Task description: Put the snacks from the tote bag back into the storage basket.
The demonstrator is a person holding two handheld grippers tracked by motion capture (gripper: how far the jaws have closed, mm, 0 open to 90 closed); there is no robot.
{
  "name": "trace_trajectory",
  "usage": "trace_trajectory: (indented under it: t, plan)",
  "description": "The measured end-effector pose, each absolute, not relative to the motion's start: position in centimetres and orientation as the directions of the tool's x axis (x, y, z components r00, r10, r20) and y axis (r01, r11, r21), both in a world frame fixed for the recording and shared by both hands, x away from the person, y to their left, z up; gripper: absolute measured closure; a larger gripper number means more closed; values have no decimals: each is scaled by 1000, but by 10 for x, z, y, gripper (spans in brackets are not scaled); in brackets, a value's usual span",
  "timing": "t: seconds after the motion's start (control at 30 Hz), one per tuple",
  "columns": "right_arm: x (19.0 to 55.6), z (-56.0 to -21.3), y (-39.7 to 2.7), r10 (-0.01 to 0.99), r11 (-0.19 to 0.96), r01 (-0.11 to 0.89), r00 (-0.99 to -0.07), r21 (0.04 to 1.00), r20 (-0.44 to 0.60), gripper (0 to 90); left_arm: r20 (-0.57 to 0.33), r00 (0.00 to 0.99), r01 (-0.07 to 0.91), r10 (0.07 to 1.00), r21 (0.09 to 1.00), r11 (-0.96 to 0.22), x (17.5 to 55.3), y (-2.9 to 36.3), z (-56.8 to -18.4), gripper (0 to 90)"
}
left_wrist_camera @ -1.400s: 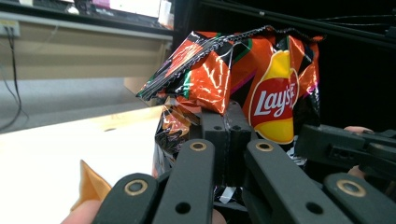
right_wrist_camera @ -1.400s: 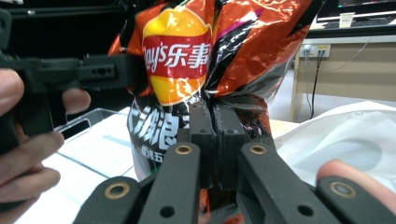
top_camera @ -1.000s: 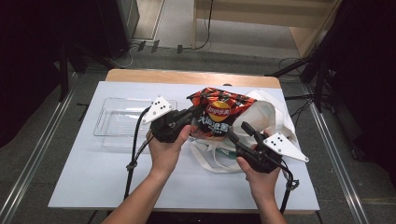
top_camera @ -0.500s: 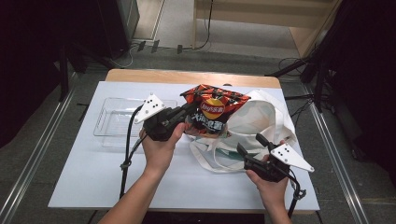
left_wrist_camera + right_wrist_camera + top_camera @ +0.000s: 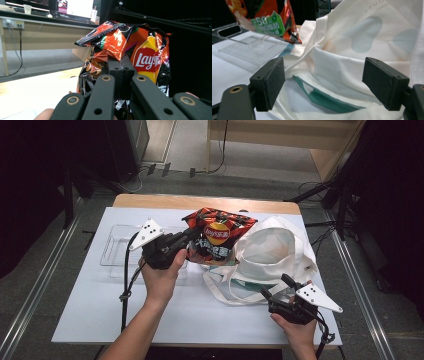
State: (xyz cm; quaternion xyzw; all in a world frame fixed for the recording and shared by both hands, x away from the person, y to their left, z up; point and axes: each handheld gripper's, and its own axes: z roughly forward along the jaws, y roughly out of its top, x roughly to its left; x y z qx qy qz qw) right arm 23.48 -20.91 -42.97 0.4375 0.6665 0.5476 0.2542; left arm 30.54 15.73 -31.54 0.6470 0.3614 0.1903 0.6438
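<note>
The chip bag [image 5: 219,236] is sitting in front of the left claw [image 5: 192,236], up off the table [image 5: 90,320]. The cloth bag [image 5: 270,255] is lying just ahead of the right claw [image 5: 274,287]. The clear tray [image 5: 116,251] is lying behind the left claw.

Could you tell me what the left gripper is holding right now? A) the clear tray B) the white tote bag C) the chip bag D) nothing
C: the left gripper has its jaws clamped shut on the chip bag, holding it off the table beside the tote bag.
</note>
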Motion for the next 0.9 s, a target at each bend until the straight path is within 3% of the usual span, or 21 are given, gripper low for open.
trace_trajectory:
  t: [0.9]
  plan:
    - [231, -431, -212, 854, -13, 312, -491, 950, 173, 189, -203, 591, 201, 780, 974, 101, 307, 225, -309, 900]
